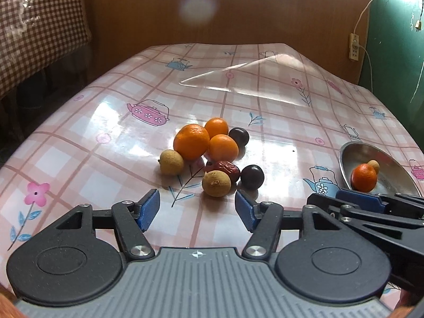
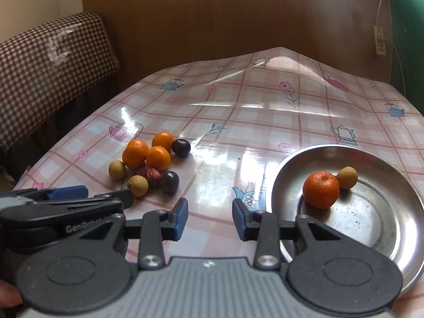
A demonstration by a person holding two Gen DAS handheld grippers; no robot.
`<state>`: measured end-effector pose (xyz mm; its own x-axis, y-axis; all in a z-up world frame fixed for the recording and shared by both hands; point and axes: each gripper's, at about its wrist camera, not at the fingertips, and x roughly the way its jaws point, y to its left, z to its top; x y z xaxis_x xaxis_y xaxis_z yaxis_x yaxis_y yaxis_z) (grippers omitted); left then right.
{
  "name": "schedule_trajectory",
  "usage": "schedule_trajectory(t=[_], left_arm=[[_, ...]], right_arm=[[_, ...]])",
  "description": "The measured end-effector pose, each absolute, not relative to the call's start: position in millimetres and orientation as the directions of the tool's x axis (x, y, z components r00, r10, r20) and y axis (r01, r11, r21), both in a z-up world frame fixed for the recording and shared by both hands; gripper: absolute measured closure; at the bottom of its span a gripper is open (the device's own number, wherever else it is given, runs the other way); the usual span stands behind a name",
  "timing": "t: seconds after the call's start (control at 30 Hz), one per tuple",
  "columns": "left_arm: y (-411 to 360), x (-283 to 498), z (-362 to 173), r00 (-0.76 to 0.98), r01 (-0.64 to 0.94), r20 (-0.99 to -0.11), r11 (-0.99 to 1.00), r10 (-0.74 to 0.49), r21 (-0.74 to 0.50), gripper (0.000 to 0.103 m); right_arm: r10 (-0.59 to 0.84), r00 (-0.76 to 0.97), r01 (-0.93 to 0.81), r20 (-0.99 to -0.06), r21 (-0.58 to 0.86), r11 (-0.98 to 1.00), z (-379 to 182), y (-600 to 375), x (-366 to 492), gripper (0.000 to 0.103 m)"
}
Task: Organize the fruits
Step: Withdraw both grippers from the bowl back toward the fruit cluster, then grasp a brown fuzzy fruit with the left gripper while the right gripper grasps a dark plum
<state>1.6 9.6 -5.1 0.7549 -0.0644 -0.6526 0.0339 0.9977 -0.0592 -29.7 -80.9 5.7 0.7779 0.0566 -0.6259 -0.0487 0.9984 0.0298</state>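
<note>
Left claw (image 1: pixel 197 209) open, empty, near fruit pile (image 1: pixel 209 153). Right claw (image 2: pixel 210 218) open, empty, beside metal plate (image 2: pixel 371 228); possibly overlapping rim.

Bare tablecloth (image 2: pixel 217 164) lies open between the fruit pile (image 2: pixel 151 163) and metal plate (image 2: pixel 371 156).

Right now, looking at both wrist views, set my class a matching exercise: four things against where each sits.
Things
1. red date
2. tangerine
3. left gripper
4. metal plate

Places
A. on the plate
B. open, facing the pile
C. amid the fruit pile
D. on the tablecloth, right of the pile

Pairs: 1-C, 2-A, 3-B, 4-D
</note>
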Motion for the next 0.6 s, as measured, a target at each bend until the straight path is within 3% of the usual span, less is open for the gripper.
schedule_trajectory(t=[0.23, 0.37, 0.47, 0.6], left_arm=[[2.2, 12.1, -9.8, 0.758, 0.068, -0.648, 0.997, -0.079, -0.042, 0.034], [1.1, 20.3, -14.4, 0.754, 0.077, -0.651, 0.996, -0.085, -0.041, 0.044], [1.2, 24.0, -17.3, 0.755, 0.092, -0.649, 0.995, -0.096, -0.041, 0.061], [3.3, 25.5, -20.1, 0.756, 0.100, -0.645, 0.993, -0.113, -0.057, 0.071]], right_arm=[[0.062, 0.773, -0.051, -0.632, 0.036, 0.998, 3.2, -82.6, -26.8, 0.065], [0.063, 0.770, -0.052, -0.635, 0.036, 0.998, 2.3, -82.7, -25.5, 0.065], [0.065, 0.768, -0.054, -0.637, 0.037, 0.998, 1.9, -82.8, -24.3, 0.065], [0.070, 0.764, -0.064, -0.641, 0.033, 0.997, 0.3, -80.5, -20.8, 0.065]])
